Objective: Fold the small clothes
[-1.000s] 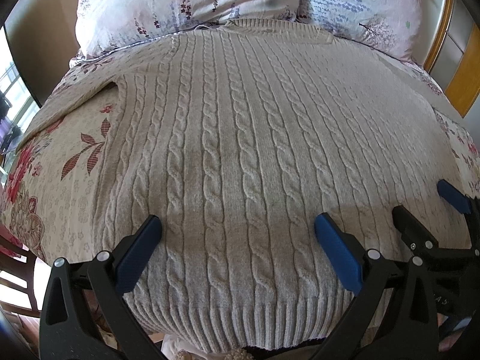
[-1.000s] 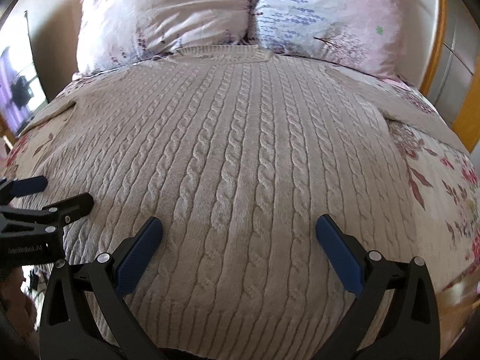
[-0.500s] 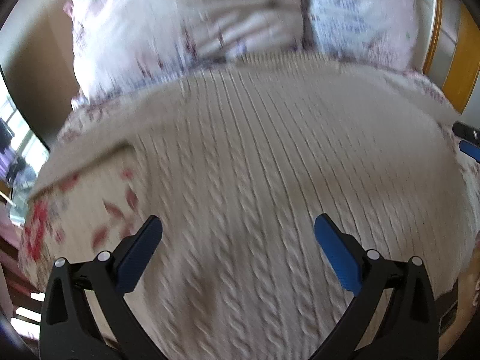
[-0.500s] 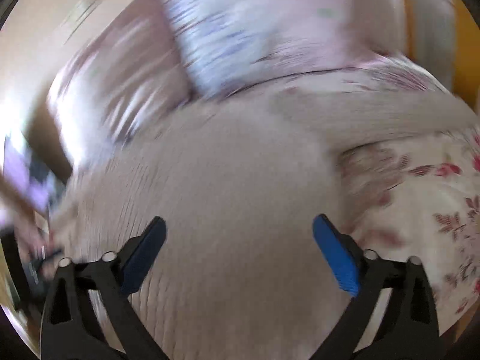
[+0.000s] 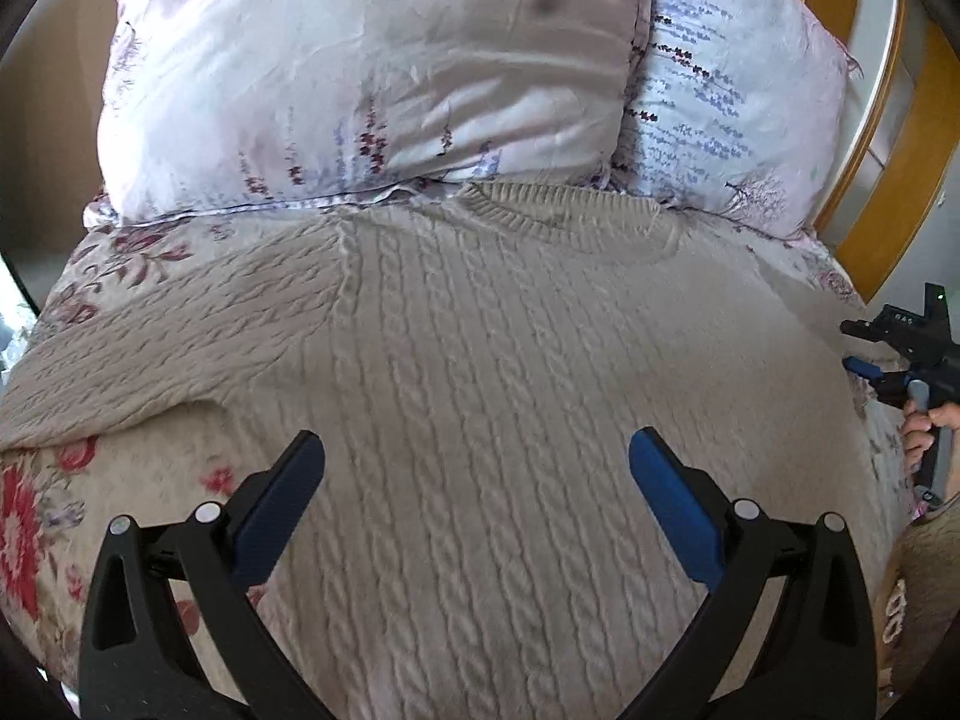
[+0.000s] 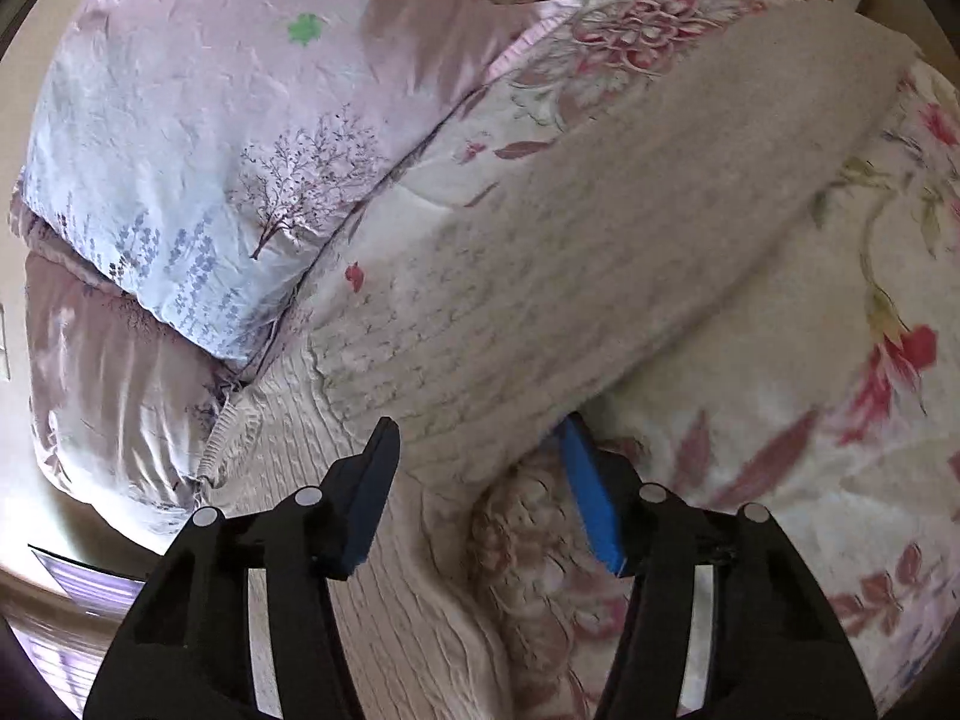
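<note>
1. The bed (image 5: pixel 150 480) wears a floral cover.
2. A cable-knit sweater (image 5: pixel 480 420) lies flat on the bed.
3. Two pillows (image 5: pixel 372 78) rest just beyond the sweater's collar, touching it.

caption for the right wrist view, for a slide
Right gripper closing around the sweater sleeve at the armpit, floral bedspread and pillow behind.

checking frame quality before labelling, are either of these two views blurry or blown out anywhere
Left wrist view: mostly sharp on the beige cable-knit sweater, fisheye bends the edges, mild glare on the pink satin pillow. Right wrist view: sweater sleeve smeared, lower left corner overexposed.
</note>
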Motion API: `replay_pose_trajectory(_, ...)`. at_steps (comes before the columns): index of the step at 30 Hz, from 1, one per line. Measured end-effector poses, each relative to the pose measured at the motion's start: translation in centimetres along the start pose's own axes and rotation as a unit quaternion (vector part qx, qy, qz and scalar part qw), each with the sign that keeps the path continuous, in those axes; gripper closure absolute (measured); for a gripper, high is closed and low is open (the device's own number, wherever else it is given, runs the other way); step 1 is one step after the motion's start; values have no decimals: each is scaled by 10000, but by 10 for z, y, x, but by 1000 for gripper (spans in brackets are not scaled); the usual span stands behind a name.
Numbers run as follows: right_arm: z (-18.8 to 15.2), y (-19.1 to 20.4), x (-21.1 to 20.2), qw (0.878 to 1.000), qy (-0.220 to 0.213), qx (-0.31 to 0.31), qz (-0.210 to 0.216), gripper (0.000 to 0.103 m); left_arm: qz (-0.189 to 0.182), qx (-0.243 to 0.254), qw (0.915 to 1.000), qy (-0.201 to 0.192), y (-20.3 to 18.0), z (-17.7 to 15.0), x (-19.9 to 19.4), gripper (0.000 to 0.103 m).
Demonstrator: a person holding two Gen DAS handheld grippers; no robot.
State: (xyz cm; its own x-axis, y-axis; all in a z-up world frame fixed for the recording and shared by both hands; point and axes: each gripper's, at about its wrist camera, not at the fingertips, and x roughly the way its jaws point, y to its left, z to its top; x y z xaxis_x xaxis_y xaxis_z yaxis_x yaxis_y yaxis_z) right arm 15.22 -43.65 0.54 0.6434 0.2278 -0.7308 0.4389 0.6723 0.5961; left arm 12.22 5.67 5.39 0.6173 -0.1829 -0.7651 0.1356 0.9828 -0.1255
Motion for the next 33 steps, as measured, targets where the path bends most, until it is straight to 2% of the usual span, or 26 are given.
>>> replay_pose_trajectory(5,25,-26,-6,9975,-444,534,-157,65,17,143,9999,41,-5,6,10,2)
replay_pose_trajectory(9,40,-56,-25,9906,-921,965,-294,71,31,144,9999,67,-5,9,17,2)
replay_pose_trajectory(12,46,-65,-30,9881,-1059,1044,-391,73,-184,-86,9998,94,1,12,22,2)
replay_pose_trajectory(16,52,-77,-36,9845,-1230,1161,-472,77,-500,-425,9978,-71,8,16,24,2)
replay_pose_trajectory(19,53,-80,-33,9839,-1262,1090,-644,89,-589,-545,9967,-85,10,19,26,2)
replay_pose_trajectory(22,51,-69,-38,9843,-1398,742,-777,92,-656,-467,9967,-55,8,24,30,2)
replay_pose_trajectory(25,48,-42,-52,9836,-1644,237,-702,92,-693,-365,9969,-115,6,27,32,2)
replay_pose_trajectory(30,35,21,-66,9835,-1686,-648,-117,93,-888,-359,9951,-252,5,29,34,2)
replay_pose_trajectory(33,13,69,-66,9807,-1455,-1227,442,93,-1013,-467,9934,-254,5,33,36,2)
